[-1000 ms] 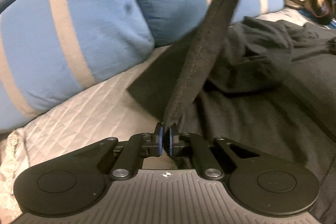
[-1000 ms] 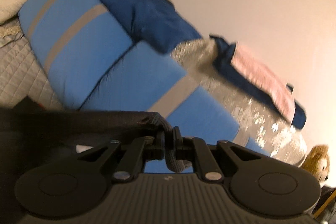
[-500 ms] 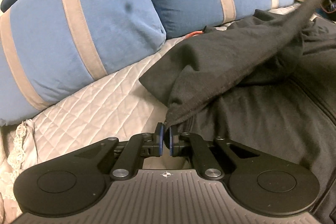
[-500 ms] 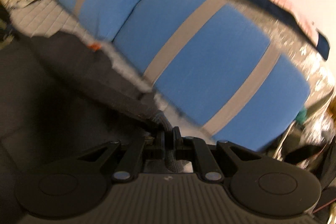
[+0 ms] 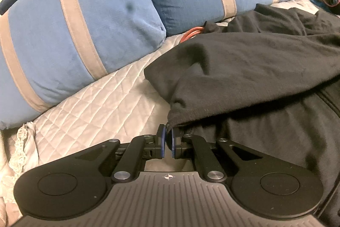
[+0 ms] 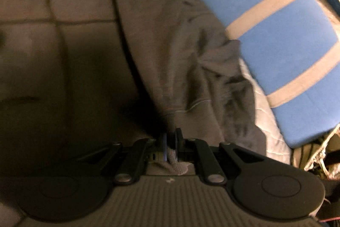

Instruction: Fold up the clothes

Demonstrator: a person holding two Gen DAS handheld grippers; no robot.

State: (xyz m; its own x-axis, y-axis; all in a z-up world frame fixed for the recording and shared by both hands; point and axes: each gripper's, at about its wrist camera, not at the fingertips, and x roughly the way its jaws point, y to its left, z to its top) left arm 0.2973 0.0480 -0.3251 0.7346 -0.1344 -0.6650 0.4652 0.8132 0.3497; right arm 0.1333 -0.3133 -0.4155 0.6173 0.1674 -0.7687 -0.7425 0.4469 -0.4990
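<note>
Both tools are clenching the black garment (image 5: 255, 61), the left tool (image 5: 167, 139) on a folded-over edge and the right tool (image 6: 170, 143) on a hem, and it is lying on the quilted bed (image 5: 95, 107) beside the blue pillows (image 5: 80, 20), so lowering both corners evenly should keep the fold square.

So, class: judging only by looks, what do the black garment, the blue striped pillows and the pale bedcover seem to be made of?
Black garment: likely matte cotton fleece or jersey; fuzzy nap and soft drape where it is folded over.
Blue striped pillows: probably velvety woven fabric; faint sheen, shallow creases, sewn grey bands.
Pale bedcover: quilted, slightly satiny cloth; stitched diamond lines catch light.
</note>
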